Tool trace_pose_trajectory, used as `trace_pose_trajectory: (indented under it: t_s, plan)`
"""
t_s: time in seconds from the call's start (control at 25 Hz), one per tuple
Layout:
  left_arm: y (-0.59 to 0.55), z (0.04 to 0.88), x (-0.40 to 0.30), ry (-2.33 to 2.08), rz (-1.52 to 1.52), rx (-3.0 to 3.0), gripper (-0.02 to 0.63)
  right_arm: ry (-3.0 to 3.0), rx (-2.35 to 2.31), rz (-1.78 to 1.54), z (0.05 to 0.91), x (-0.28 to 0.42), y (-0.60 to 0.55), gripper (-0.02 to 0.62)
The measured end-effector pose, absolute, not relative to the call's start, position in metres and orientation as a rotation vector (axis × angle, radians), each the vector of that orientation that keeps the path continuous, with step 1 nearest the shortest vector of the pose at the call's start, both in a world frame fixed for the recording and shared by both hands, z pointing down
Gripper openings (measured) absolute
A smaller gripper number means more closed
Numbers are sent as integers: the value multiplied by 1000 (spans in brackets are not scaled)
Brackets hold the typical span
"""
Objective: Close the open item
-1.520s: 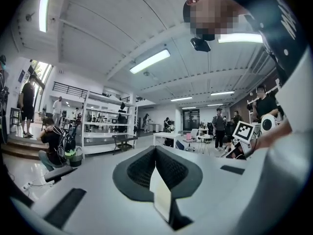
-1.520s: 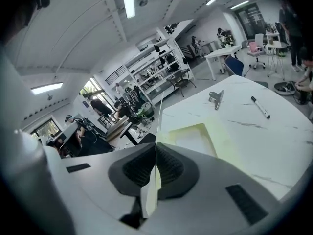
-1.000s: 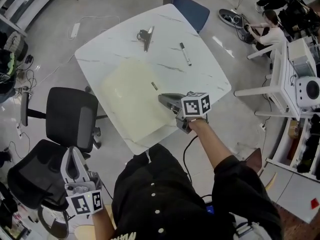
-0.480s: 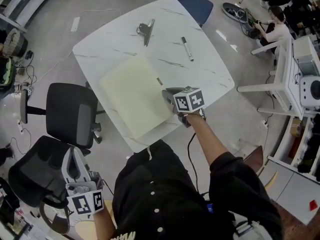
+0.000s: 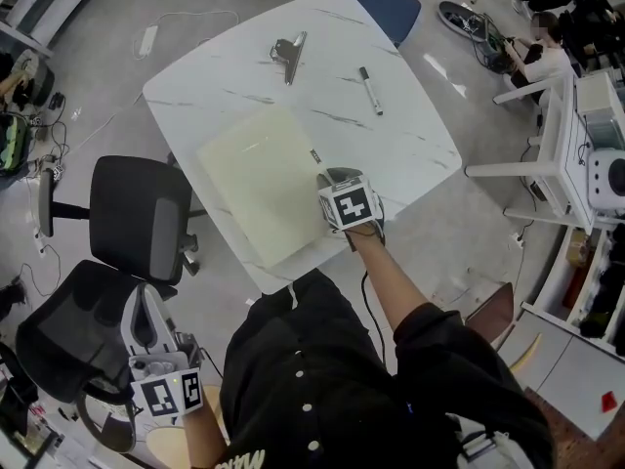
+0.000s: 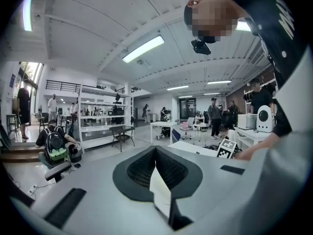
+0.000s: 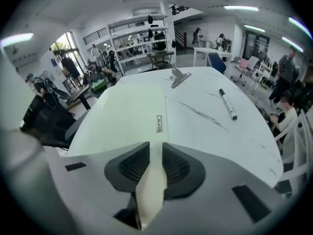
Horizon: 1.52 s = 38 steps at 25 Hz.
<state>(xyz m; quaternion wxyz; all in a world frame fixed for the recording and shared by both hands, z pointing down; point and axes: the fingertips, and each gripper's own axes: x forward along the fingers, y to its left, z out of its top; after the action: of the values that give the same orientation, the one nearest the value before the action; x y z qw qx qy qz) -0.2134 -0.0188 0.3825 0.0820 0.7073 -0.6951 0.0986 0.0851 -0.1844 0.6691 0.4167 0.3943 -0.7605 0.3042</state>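
The cream folder (image 5: 259, 184) lies flat and closed on the white marble desk (image 5: 410, 135), on its near left part, with one near corner close to the desk's near edge. A small metal tab (image 5: 315, 156) sits at the folder's right edge. The right gripper (image 5: 334, 175) points steeply down at the folder's right edge, just near of the tab, with its marker cube facing up toward the head camera. In the right gripper view the fingers (image 7: 132, 168) stand slightly apart; they have just been opening. The narrow gap between them shows only pale surface, and the pads pinch nothing. In the same view the closed folder (image 7: 122, 111) spreads out ahead of the right gripper (image 7: 156, 148), with the tab (image 7: 158, 123) directly beyond the tips. A binder clip (image 5: 289, 55) lies on the far part of the desk, and a marker pen (image 5: 369, 90) lies to its right, both well apart from the folder. The left gripper (image 5: 144, 293) is held off the desk at the near left, above a black office chair (image 5: 142, 218). In the left gripper view its fingers (image 6: 134, 168) are pressed together on nothing, aimed roughly level into the room
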Motion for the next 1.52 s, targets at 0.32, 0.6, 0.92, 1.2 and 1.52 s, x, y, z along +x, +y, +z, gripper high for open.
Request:
trace_pose_trajectory:
  t_s: [0.32,0.6,0.92,1.2,1.52]
  plan:
    - [-16,385,-217,-2070,290,2105,18,-1860,936,339,667,69,-177,27]
    - [-13,394,-214,-2050,305,2098,18,-1905,846,626,671,70,-178,28]
    - [-12,393,-211,-2055,297,2102,18,-1910,856,650,667,75,-186,28]
    - [-14,380,-215,-2088,262,2116,18,-1985,914,686,659,76,-181,26]
    - [-21,364,-208,-2070,158,2220,17,-2148,968,601,611,66,-200,28]
